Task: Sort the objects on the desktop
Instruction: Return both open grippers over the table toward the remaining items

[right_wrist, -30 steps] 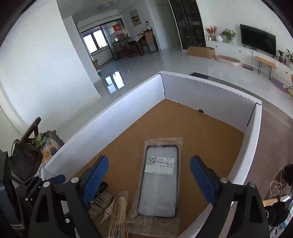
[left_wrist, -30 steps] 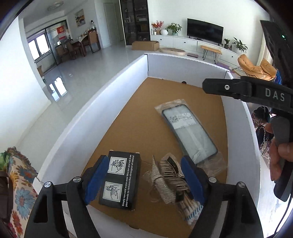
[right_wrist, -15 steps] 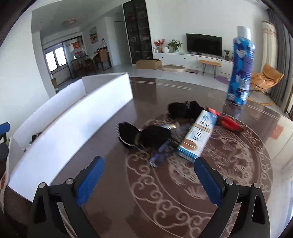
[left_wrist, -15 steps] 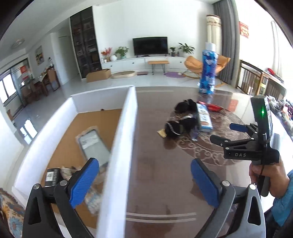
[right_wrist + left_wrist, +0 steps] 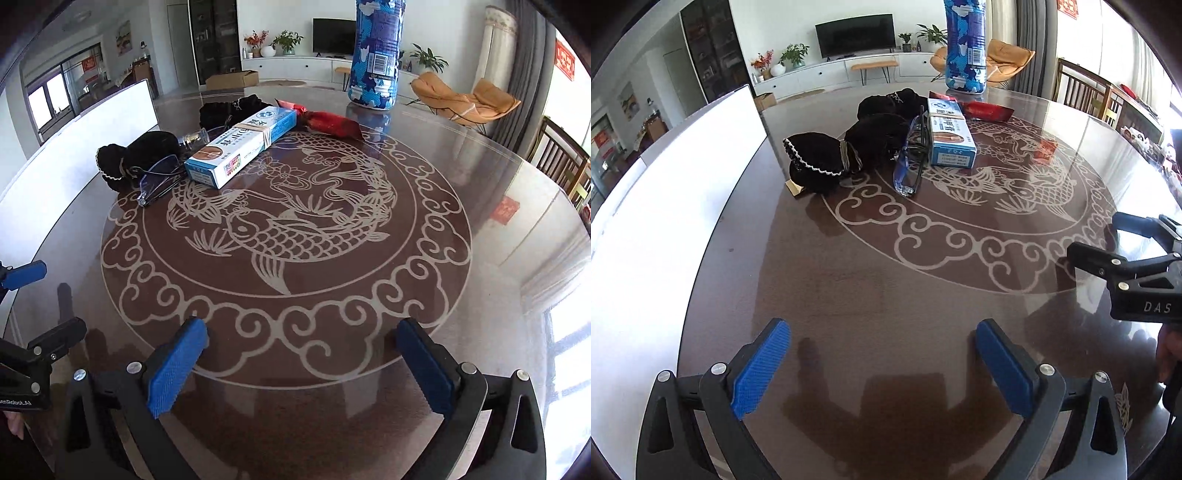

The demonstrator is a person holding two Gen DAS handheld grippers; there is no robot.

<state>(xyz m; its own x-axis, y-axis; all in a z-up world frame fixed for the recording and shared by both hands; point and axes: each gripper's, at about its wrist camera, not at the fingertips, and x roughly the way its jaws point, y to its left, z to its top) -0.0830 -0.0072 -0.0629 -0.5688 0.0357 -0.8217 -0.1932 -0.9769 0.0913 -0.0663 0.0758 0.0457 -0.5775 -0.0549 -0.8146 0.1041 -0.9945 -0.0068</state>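
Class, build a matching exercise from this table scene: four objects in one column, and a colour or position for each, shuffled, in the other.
Objects:
1. tall bottle
2. glasses
3. long box
4. red packet

Descriptions:
A. lying folded against the pouches
B. blue camouflage, upright
C. white and blue, rubber-banded
D. lying between box and bottle

Pairs: 1-B, 2-A, 3-C, 4-D

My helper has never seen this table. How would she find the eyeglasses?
Start at the tall blue bottle at the table's far edge and come forward to the long blue-and-white box. The eyeglasses lie at its near-left end, against a black pouch: the only clear-lensed, thin-framed thing there.
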